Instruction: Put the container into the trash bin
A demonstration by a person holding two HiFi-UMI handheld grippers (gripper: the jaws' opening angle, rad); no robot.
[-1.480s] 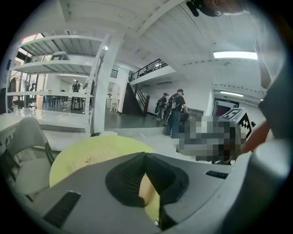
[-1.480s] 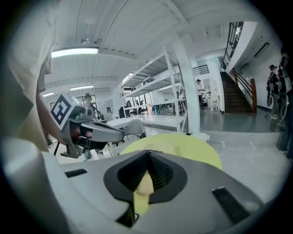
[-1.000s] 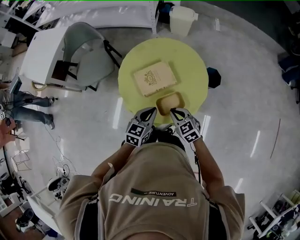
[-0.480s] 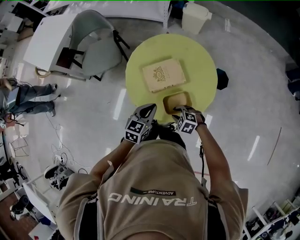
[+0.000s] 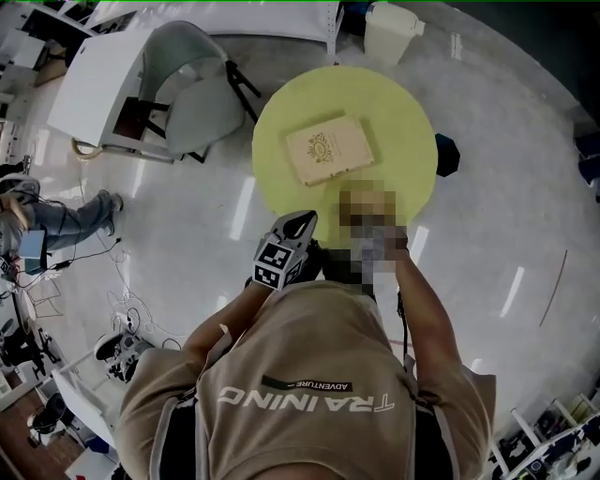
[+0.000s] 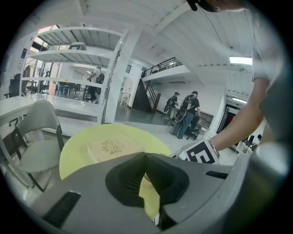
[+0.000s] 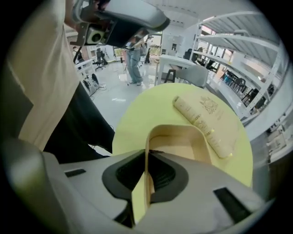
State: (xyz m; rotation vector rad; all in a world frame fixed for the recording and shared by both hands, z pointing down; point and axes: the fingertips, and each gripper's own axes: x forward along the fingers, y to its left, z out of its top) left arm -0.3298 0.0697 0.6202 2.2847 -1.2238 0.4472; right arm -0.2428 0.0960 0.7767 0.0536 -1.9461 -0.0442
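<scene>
A shallow tan container (image 7: 183, 141) sits at the near edge of the round yellow table (image 5: 394, 112). My right gripper (image 7: 147, 153) points steeply down over it. Its jaws are closing, and their pads pinch the container's near wall, which stands between them. In the head view a mosaic patch covers this gripper and the container. My left gripper (image 5: 302, 223) hovers shut and empty at the table's near edge, left of the container. A white trash bin (image 5: 392, 28) stands on the floor beyond the table.
A flat tan box with an emblem (image 5: 328, 150) lies mid-table, just beyond the container. A grey chair (image 5: 192, 94) and a white desk (image 5: 94, 84) stand to the left. A dark object (image 5: 447, 155) sits on the floor right of the table. People stand further off.
My right gripper has dropped and rolled down onto the container's near wall. The left gripper has stayed almost where it was.
</scene>
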